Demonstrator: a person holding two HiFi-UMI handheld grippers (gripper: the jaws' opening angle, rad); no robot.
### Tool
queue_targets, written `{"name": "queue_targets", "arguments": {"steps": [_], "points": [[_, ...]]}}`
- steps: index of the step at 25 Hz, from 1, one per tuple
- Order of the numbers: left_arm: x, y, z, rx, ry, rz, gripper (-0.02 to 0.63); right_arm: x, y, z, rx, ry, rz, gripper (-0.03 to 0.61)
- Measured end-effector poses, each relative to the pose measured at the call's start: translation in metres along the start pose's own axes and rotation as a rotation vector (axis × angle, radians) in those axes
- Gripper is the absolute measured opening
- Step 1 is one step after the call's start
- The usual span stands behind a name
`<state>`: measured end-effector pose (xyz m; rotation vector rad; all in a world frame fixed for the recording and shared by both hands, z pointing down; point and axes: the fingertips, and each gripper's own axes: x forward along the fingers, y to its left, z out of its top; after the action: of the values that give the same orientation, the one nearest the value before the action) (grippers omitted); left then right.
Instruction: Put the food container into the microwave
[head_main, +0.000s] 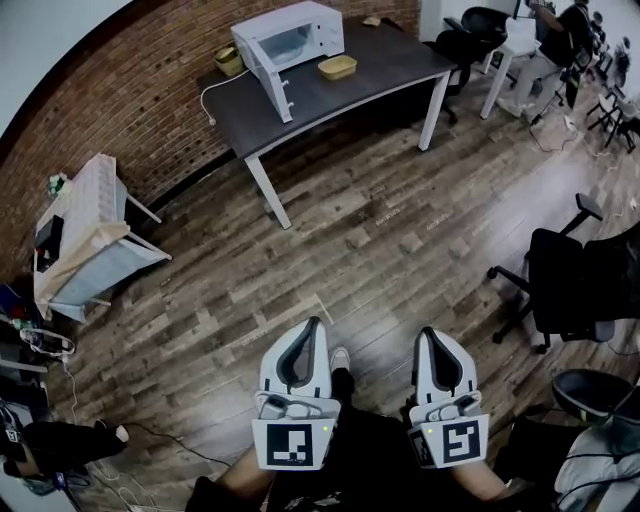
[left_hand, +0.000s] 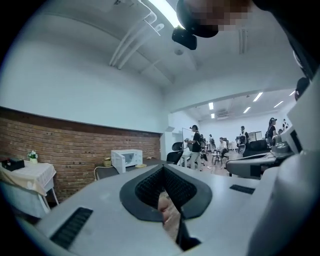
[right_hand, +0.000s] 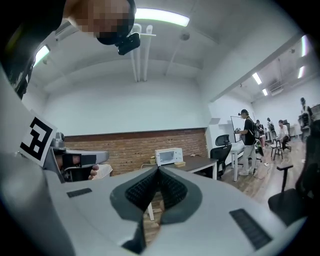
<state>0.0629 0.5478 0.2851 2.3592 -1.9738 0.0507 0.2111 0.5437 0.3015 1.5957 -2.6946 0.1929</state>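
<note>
A white microwave (head_main: 290, 38) stands on a dark table (head_main: 380, 75) across the room, and its door (head_main: 270, 78) hangs open towards the front left. The tan food container (head_main: 337, 67) rests on the table just right of the microwave. My left gripper (head_main: 314, 324) and right gripper (head_main: 428, 333) are side by side at the bottom of the head view. Both are far from the table, shut and empty. In the left gripper view the microwave (left_hand: 126, 158) shows small beyond my left gripper (left_hand: 163, 168). The right gripper view has the microwave (right_hand: 168, 156) and container (right_hand: 179, 164) above my right gripper (right_hand: 158, 169).
A cloth-covered side table (head_main: 85, 215) stands by the brick wall at the left, with cables (head_main: 45, 345) on the floor near it. Black office chairs (head_main: 565, 285) sit at the right. People (head_main: 560, 35) work at desks at the far right. A yellowish basket (head_main: 228, 62) sits behind the microwave.
</note>
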Motion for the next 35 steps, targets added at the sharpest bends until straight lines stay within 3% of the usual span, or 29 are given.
{"name": "queue_targets", "arguments": {"steps": [7, 15, 17, 22, 25, 31, 35], "points": [[0.039, 0.068, 0.003, -0.029, -0.021, 0.076, -0.002, 0.074, 0.017, 0.009, -0.122, 0.000, 0.020, 0.061], [0.080, 0.117, 0.004, -0.029, -0.020, 0.036, -0.002, 0.129, 0.027, 0.018, -0.135, -0.010, -0.003, 0.061], [0.090, 0.123, 0.000, -0.010, -0.022, 0.010, -0.002, 0.136, 0.028, 0.018, -0.148, -0.008, -0.015, 0.063], [0.111, 0.117, -0.005, -0.048, -0.019, -0.051, -0.002, 0.137, 0.010, 0.008, -0.131, 0.036, -0.105, 0.061], [0.114, 0.115, -0.017, -0.069, 0.003, -0.075, -0.002, 0.137, 0.011, 0.004, -0.231, 0.030, -0.137, 0.061], [0.109, 0.125, -0.029, -0.070, 0.054, -0.074, -0.002, 0.146, 0.018, -0.010, -0.240, 0.083, -0.112, 0.063], [0.111, 0.141, -0.030, -0.065, 0.072, -0.028, -0.002, 0.163, 0.003, -0.010, -0.243, 0.080, -0.104, 0.061]]}}
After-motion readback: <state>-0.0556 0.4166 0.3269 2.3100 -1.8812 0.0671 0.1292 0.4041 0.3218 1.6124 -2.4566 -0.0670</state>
